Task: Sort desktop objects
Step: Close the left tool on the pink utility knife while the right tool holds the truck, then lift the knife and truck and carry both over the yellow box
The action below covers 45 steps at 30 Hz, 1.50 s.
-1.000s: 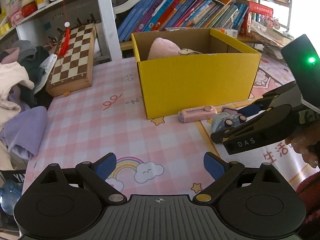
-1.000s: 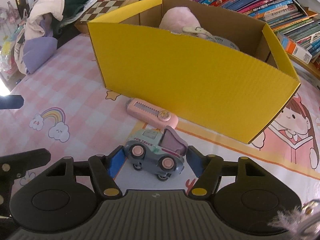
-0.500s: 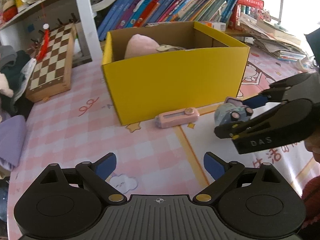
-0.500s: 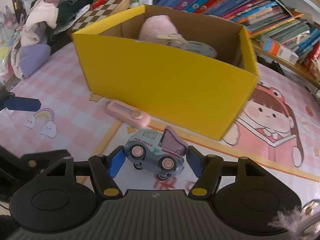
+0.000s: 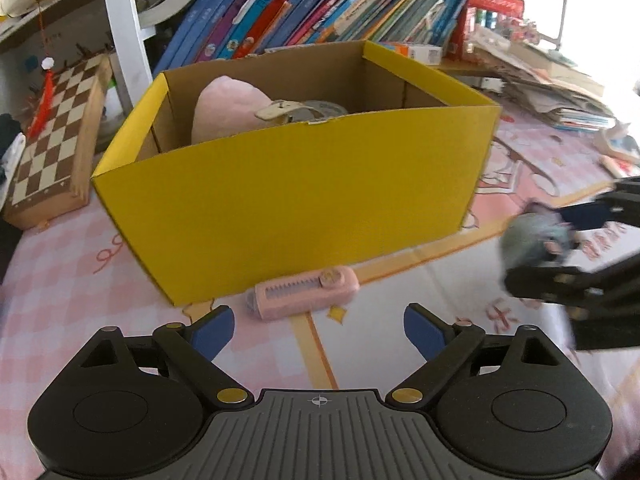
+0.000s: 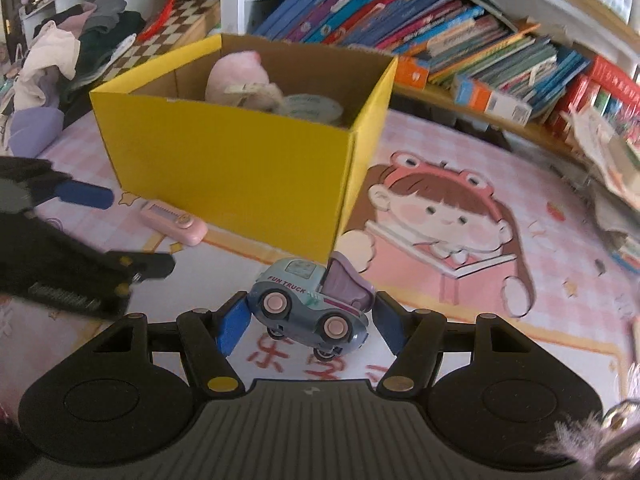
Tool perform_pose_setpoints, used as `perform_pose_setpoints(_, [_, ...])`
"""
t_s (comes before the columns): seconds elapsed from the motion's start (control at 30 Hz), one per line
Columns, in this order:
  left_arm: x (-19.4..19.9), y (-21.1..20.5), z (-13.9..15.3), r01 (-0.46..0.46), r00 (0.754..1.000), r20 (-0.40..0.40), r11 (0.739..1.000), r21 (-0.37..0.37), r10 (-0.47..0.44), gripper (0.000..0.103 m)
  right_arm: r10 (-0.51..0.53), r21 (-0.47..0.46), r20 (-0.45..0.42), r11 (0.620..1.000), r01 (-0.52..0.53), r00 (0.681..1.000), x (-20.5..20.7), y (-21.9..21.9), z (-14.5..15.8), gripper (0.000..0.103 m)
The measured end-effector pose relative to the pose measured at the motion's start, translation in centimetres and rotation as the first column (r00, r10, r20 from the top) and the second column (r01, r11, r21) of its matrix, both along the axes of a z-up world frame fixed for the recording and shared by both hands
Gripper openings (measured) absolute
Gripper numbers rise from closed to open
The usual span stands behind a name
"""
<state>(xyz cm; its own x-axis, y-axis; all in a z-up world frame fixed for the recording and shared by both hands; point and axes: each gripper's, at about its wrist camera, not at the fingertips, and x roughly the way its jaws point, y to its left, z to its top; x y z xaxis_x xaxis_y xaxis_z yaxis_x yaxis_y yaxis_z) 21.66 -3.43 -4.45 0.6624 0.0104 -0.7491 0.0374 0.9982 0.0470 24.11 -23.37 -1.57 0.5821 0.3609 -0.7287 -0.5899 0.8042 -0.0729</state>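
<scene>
Raised toy truck (image 6: 310, 306) in right claw (image 6: 308, 322)

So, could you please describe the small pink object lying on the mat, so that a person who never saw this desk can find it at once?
Find the big yellow cardboard box in the middle of the pink checked mat. Along the foot of its front wall, near the left corner, lies a flat, oblong pink utility knife. It is the only loose item on the mat there, with a toothed slider strip and a round button on top.

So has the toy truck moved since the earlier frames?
Yes. Held in the right tool, the toy truck has shifted rightward past the yellow box corner.
</scene>
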Motion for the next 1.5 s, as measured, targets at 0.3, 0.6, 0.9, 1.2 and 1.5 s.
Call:
perform_pose_setpoints(0.3, [2.7, 0.3, -1.5, -0.094, 0.995, -0.042, 0.996, -0.012, 0.093, 0.083, -0.009, 0.003, 0.001, 1.000, 0.009, 1.000, 0.9, -1.7, 0.0, 0.065])
perform_pose_setpoints(0.6, [3.0, 0.3, -2.3, -0.124, 0.991, -0.043, 0.992, -0.017, 0.124, 0.079, 0.030, 0.000, -0.008, 1.000, -0.030, 1.000, 0.9, -1.4, -0.2, 0.065])
perform_pose_setpoints(0.9, [1.1, 1.2, -1.6, -0.129, 0.992, -0.024, 0.991, -0.045, 0.128, 0.078, 0.049, -0.001, 0.008, 0.999, -0.049, 0.999, 0.6, -1.0, 0.2, 0.065])
perform_pose_setpoints(1.2, [-1.9, 1.6, 1.0, -0.074, 0.996, 0.036, 0.996, -0.055, 0.076, 0.078, 0.037, 0.030, -0.008, 0.999, -0.037, 0.999, 0.2, -0.8, 1.0, 0.065])
perform_pose_setpoints(1.5, [-3.8, 1.9, 4.5, -0.009, 0.991, 0.136, 0.999, -0.033, 0.013, 0.078, 0.056, 0.079, -0.001, 0.995, -0.056, 0.998, -0.9, 0.7, 3.1, 0.065])
